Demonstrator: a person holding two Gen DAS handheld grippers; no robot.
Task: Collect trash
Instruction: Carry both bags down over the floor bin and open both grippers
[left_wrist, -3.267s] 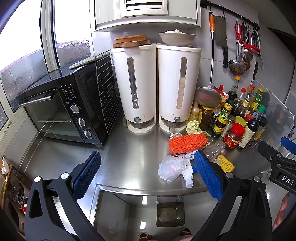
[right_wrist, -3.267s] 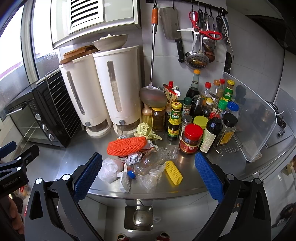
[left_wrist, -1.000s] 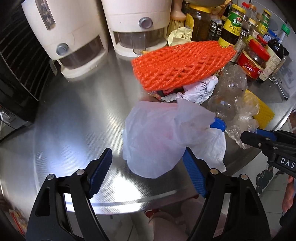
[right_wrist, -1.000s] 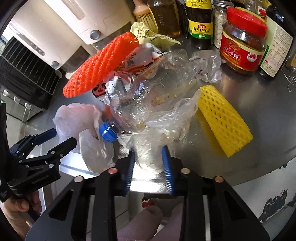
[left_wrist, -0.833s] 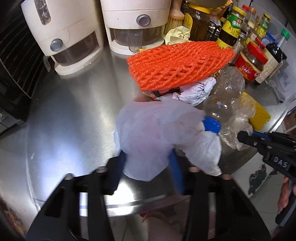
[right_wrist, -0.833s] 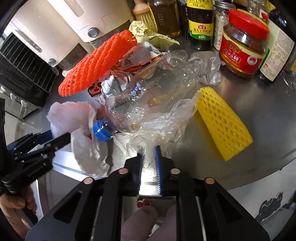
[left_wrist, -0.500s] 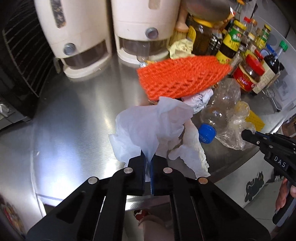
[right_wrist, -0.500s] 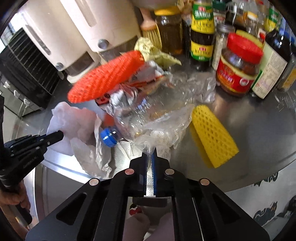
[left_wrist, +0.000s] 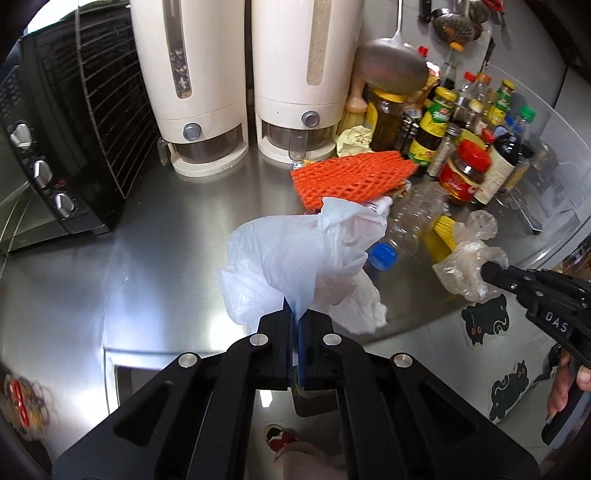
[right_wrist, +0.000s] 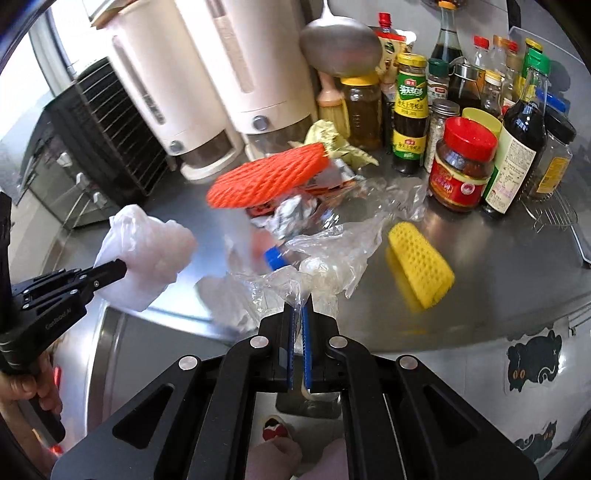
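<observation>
White bag: pinched by the left claw (left_wrist: 294, 321), jaws closed on a gathered fold; the white plastic bag (left_wrist: 295, 258) bulges forward over the surface's (left_wrist: 166, 236) front edge
Clear bag: gripped by the right claw (right_wrist: 298, 314), also closed; the clear plastic bag (right_wrist: 332, 258) trails ahead of it
Left behind: crushed bottle (left_wrist: 413, 221), orange foam net (left_wrist: 351, 177), yellow foam net (right_wrist: 419, 271) (nearer the right claw)
Next move: probably carrying both bags off to a bin; none is visible
</observation>
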